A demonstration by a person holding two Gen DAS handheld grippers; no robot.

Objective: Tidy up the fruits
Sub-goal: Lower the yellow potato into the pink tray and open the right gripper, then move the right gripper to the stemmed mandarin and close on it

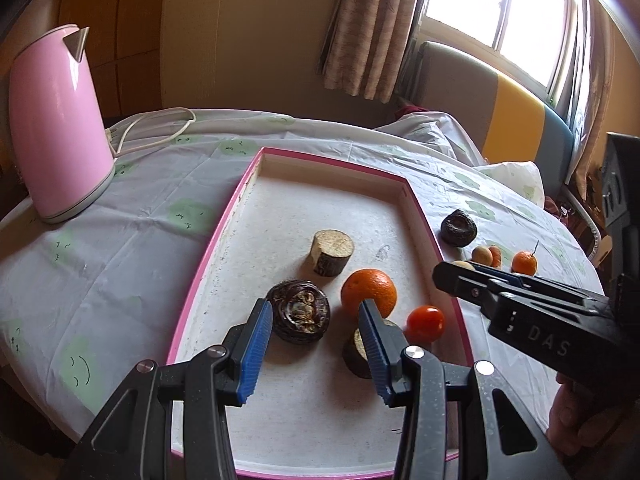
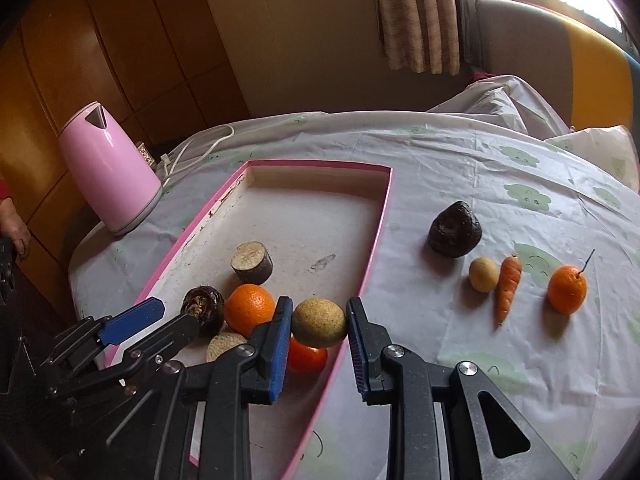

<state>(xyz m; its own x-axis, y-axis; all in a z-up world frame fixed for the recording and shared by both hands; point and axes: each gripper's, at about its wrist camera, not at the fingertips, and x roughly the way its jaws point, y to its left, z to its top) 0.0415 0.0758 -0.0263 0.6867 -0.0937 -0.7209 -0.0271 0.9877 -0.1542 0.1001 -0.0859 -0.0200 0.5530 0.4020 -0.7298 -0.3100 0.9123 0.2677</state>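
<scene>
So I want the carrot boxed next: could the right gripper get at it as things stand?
Probably not yet. The right gripper is shut on a yellowish round fruit, so its jaws are full. The carrot itself lies in the open on the tablecloth, nothing over it.

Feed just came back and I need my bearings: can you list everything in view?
tray: one, pink rim, mid-table
cut log pieces: two, tan-brown, in tray
dark rough lumps: two, brown-black, one in tray, one on cloth
large orange: one, orange, in tray
tomato: one, red, in tray
pale ball: one, yellow-tan, on cloth
carrot: one, orange, beside pale ball
small orange: one, orange, right of carrot
kettle: one, pink, left of tray
tablecloth: one, white with green clouds, under everything
left tongs: one, blue pads, open above tray
right tongs: one, blue pads, shut on tan round fruit
</scene>
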